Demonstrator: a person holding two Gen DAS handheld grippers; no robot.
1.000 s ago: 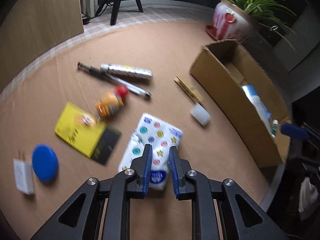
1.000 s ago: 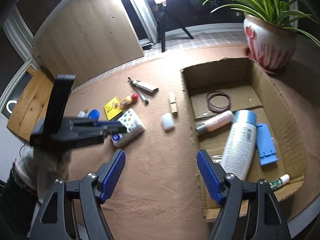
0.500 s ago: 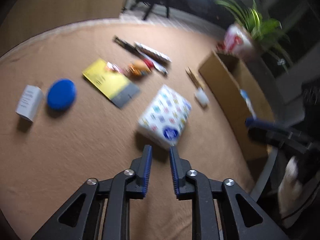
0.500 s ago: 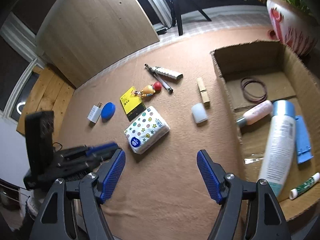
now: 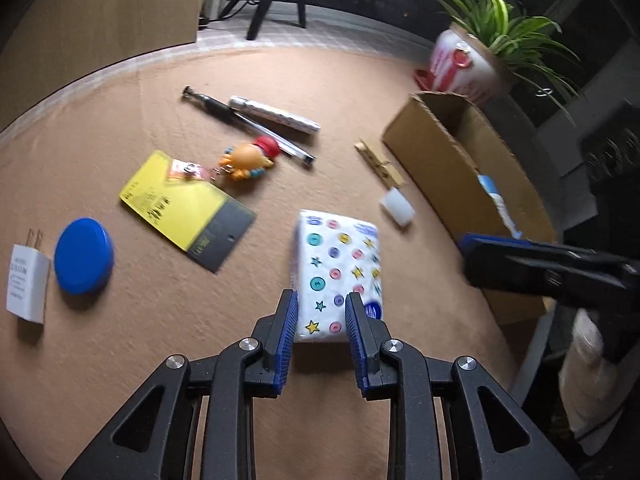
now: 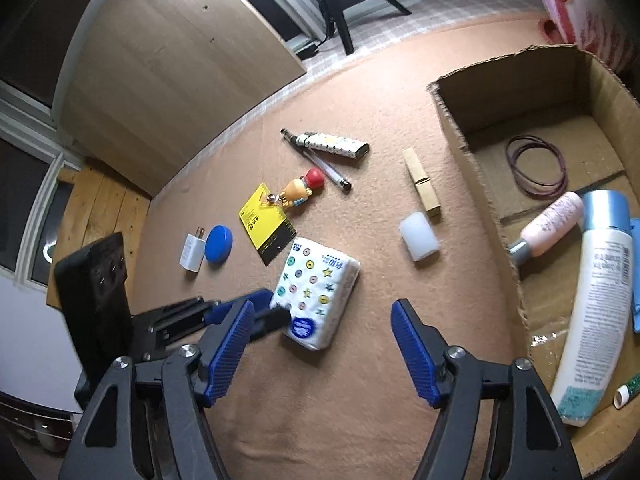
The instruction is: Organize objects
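I am lining the left gripper (image 5: 321, 307) up on the near end of the tissue pack (image 5: 339, 276), which is lying flat on the counter (image 5: 120, 360) just ahead of its fingers; these are standing narrow and have just been opening, holding nothing, so I am judging they need to spread wider to straddle the pack. The right gripper (image 6: 323, 322) is hanging empty, fingers half wide and just closing. I am not seeing whether the left fingertips are touching the pack.

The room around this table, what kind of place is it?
Probably a room in a home: a potted plant in a red-and-white pot, a wooden panel by the window, and household odds and ends beside a cardboard box.
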